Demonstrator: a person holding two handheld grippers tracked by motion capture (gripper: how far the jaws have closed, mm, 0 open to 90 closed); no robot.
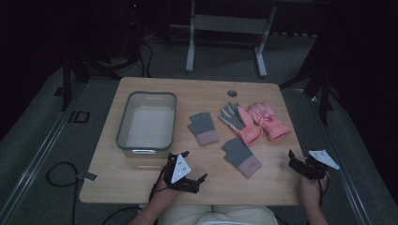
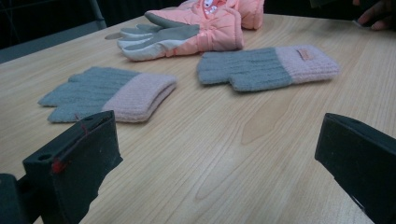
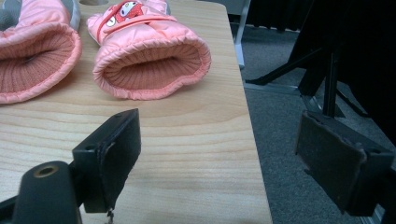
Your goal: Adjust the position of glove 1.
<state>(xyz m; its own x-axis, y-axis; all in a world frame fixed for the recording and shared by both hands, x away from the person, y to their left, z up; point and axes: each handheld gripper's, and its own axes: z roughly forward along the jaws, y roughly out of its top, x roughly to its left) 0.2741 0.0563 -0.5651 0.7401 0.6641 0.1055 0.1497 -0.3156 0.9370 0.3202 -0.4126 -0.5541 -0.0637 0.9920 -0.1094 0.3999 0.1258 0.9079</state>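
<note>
Grey-pink knit gloves [image 1: 241, 156] flat | left tool [image 1: 187, 169] wide | right tool [image 1: 300, 161] wide

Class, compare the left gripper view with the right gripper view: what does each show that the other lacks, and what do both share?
Left gripper view alone: two grey knitted gloves with pink cuffs, one nearer and one farther, lying flat and apart. Right gripper view alone: the open ribbed cuffs of the pink padded gloves, the table's edge and grey carpet floor. Shared: the pale wooden table, a pink padded glove with a cartoon patch, and a pair of wide-open black fingers.
</note>
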